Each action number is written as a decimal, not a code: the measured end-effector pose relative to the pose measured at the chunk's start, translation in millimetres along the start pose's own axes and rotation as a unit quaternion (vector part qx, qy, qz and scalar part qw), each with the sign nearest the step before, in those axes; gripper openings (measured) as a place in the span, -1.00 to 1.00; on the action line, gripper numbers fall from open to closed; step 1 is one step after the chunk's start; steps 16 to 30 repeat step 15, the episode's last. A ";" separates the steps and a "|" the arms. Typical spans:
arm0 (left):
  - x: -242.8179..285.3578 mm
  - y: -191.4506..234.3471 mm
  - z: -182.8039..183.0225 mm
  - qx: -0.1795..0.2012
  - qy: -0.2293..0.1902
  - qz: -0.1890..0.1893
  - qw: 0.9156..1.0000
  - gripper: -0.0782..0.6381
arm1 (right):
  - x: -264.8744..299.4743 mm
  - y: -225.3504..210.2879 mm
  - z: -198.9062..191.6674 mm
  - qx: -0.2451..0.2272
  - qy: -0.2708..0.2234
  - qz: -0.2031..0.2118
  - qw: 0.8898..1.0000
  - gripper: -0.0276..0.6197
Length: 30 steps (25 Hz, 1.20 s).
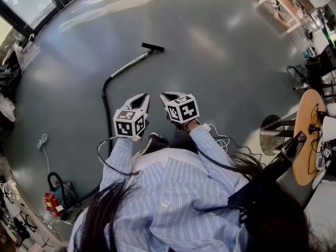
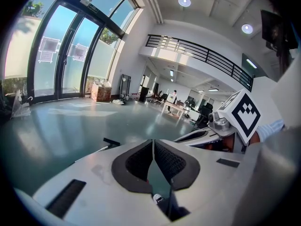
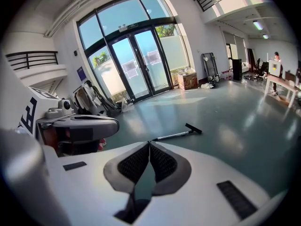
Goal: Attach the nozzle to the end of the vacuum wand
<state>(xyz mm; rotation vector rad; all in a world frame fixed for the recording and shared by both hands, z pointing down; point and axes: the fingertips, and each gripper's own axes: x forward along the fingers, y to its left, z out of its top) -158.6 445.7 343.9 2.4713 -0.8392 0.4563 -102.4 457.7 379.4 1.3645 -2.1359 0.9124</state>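
A silver vacuum wand [image 1: 130, 64] lies on the grey floor with a black nozzle [image 1: 153, 47] across its far end. Its black hose [image 1: 106, 106] runs back to a red and green vacuum cleaner [image 1: 55, 198] at the lower left. My left gripper [image 1: 142, 97] and right gripper [image 1: 167, 96] hang side by side in front of me, well short of the wand, both shut with nothing between the pads. The wand [image 3: 171, 136] and nozzle [image 3: 193, 128] show beyond the shut right gripper [image 3: 149, 142]. The nozzle [image 2: 111, 141] peeks over the left gripper [image 2: 153, 140].
A round wooden table [image 1: 307, 135] with stools stands at the right. A white power strip and cable [image 1: 212, 133] lie by my right arm, and a small white cord [image 1: 42, 140] at the left. Bags [image 1: 23, 51] sit by the glass doors.
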 end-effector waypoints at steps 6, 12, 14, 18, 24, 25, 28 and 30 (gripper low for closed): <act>-2.0 2.1 -3.4 0.001 0.005 0.002 1.000 -0.73 | 2.1 2.8 -3.2 -0.002 0.004 0.001 1.000 -0.88; -5.9 5.3 -6.3 0.000 0.005 0.002 1.000 -0.73 | 4.8 6.7 -5.8 -0.001 0.006 0.000 1.000 -0.88; -6.1 3.2 -7.6 0.000 0.004 0.002 1.000 -0.73 | 3.0 7.2 -7.4 -0.002 0.006 0.001 1.000 -0.88; -6.2 2.0 -8.3 0.001 0.004 0.002 1.000 -0.73 | 2.0 7.6 -8.1 -0.003 0.006 0.002 1.000 -0.88; -6.2 2.0 -8.3 0.001 0.004 0.002 1.000 -0.73 | 2.0 7.6 -8.1 -0.003 0.006 0.002 1.000 -0.88; -6.2 2.0 -8.3 0.001 0.004 0.002 1.000 -0.73 | 2.0 7.6 -8.1 -0.003 0.006 0.002 1.000 -0.88; -6.2 2.0 -8.3 0.001 0.004 0.002 1.000 -0.73 | 2.0 7.6 -8.1 -0.003 0.006 0.002 1.000 -0.88; -6.2 2.0 -8.3 0.001 0.004 0.002 1.000 -0.73 | 2.0 7.6 -8.1 -0.003 0.006 0.002 1.000 -0.88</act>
